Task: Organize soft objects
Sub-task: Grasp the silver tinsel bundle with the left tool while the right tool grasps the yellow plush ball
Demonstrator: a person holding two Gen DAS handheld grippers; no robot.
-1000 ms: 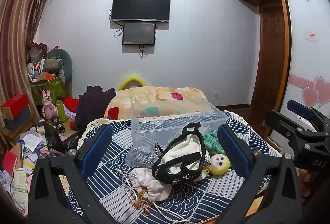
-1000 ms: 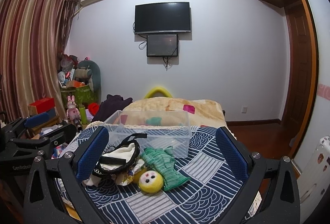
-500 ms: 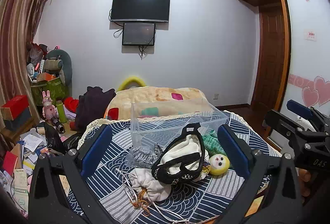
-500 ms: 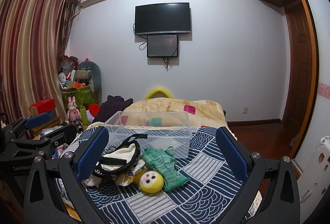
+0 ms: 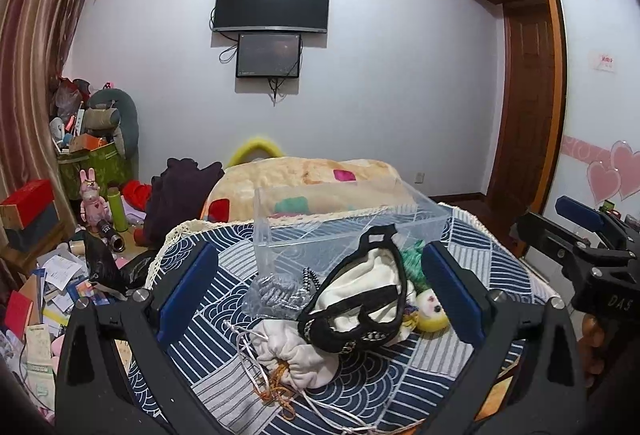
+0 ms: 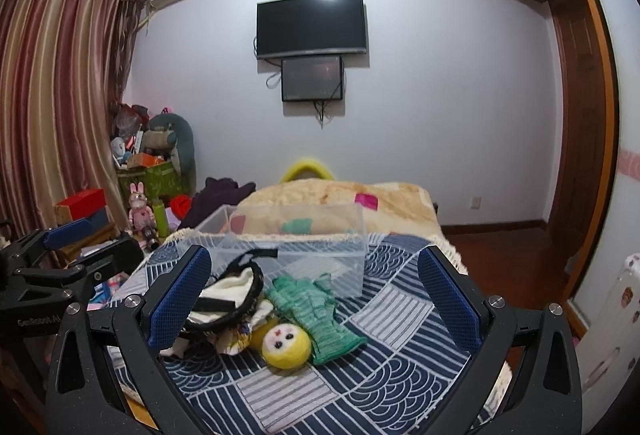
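A heap of soft things lies on the blue patterned tablecloth [image 5: 460, 247]: a white cloth with black straps [image 5: 360, 299], a white drawstring pouch [image 5: 296, 355], a grey knit piece [image 5: 276, 291], a green knit piece [image 6: 316, 307] and a yellow-headed doll [image 6: 286, 345]. A clear plastic box [image 5: 344, 223] stands just behind the heap and looks empty; it also shows in the right wrist view [image 6: 296, 251]. My left gripper [image 5: 316, 295] is open, above the near side of the heap. My right gripper [image 6: 314, 299] is open, to the right of the left one, facing the doll.
A bed with a tan blanket [image 5: 308, 187] stands behind the table. Cluttered boxes, toys and papers [image 5: 60, 267] cover the floor at left. A wooden door [image 5: 528, 107] is at right. A TV [image 5: 272, 3] hangs on the far wall.
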